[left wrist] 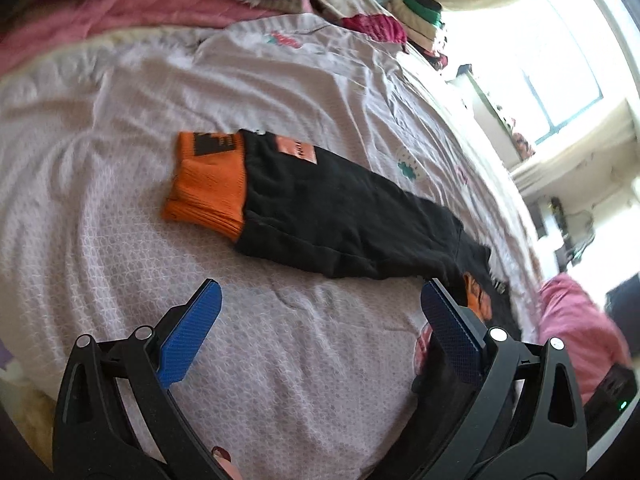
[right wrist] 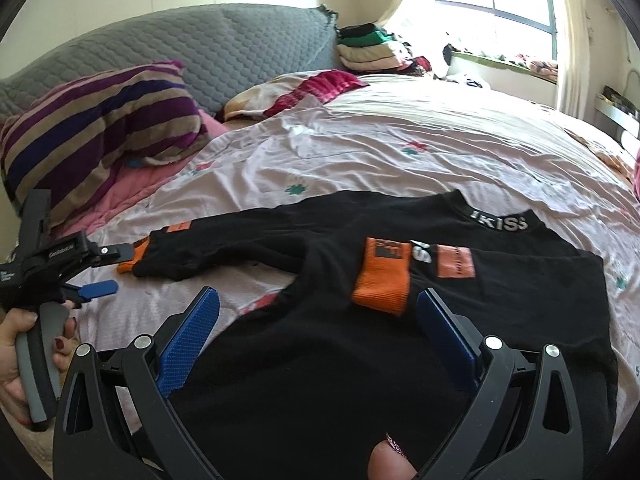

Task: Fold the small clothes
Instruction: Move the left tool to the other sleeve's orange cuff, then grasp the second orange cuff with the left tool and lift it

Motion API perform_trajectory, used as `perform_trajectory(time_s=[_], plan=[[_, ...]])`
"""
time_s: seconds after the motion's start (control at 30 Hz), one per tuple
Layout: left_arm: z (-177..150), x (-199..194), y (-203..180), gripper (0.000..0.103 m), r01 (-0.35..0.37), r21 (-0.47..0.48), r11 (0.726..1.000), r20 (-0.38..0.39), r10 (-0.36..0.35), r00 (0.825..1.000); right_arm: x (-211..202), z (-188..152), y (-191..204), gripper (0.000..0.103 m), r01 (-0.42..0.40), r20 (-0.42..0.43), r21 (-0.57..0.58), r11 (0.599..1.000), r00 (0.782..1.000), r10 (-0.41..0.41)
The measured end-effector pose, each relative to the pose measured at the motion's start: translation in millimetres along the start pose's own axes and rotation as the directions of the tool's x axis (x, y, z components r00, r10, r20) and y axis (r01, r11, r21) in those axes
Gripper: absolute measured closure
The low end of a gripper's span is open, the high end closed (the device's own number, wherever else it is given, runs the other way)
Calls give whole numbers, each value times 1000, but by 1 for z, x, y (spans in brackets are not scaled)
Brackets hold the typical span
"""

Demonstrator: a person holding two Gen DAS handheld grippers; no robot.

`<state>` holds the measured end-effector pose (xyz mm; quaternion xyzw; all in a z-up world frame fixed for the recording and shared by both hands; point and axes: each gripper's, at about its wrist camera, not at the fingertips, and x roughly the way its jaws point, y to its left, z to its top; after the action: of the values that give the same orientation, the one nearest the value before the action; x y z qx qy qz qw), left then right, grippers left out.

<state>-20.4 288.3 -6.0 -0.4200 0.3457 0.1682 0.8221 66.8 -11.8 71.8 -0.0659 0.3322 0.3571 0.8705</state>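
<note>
A small black long-sleeved top [right wrist: 320, 360] with orange cuffs lies flat on the bed. Its right sleeve is folded across the chest, orange cuff [right wrist: 382, 278] on top. Its left sleeve [left wrist: 340, 220] stretches out to the side, ending in an orange cuff [left wrist: 208, 182]. My left gripper [left wrist: 320, 328] is open and empty, hovering just short of that sleeve; it also shows in the right wrist view [right wrist: 108, 270] by the cuff. My right gripper [right wrist: 318, 332] is open and empty above the top's body.
The pale lilac bedsheet [left wrist: 280, 380] covers the bed. A striped purple pillow [right wrist: 100, 136], grey headboard [right wrist: 200, 48] and pink blanket [left wrist: 140, 4] lie behind. Folded clothes [right wrist: 372, 48] are stacked by the window [right wrist: 500, 12]. A pink cloth [left wrist: 580, 328] lies at the right.
</note>
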Motion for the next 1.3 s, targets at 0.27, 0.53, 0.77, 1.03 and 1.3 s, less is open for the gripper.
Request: perform_trajectory(time_s=[0.27, 0.53, 0.77, 1.03, 1.3], plan=[[11, 7, 25, 10, 42, -130, 991, 20, -40, 999, 11, 0, 14, 5, -17, -18, -9, 1000, 1000, 16], [29, 22, 36, 29, 15, -250, 968, 51, -2, 999, 24, 0, 15, 5, -11, -43, -1, 1000, 999, 10], [52, 40, 29, 67, -17, -292, 956, 95, 47, 994, 34, 8, 11, 5, -3, -43, 19, 1000, 999, 4], [56, 36, 18, 95, 37, -218, 975, 172, 2, 985, 39, 6, -6, 5, 25, -47, 89, 996, 999, -21], [54, 9, -28, 97, 152, -39, 988, 230, -140, 963, 39, -11, -47, 5, 95, -86, 250, 964, 993, -76]])
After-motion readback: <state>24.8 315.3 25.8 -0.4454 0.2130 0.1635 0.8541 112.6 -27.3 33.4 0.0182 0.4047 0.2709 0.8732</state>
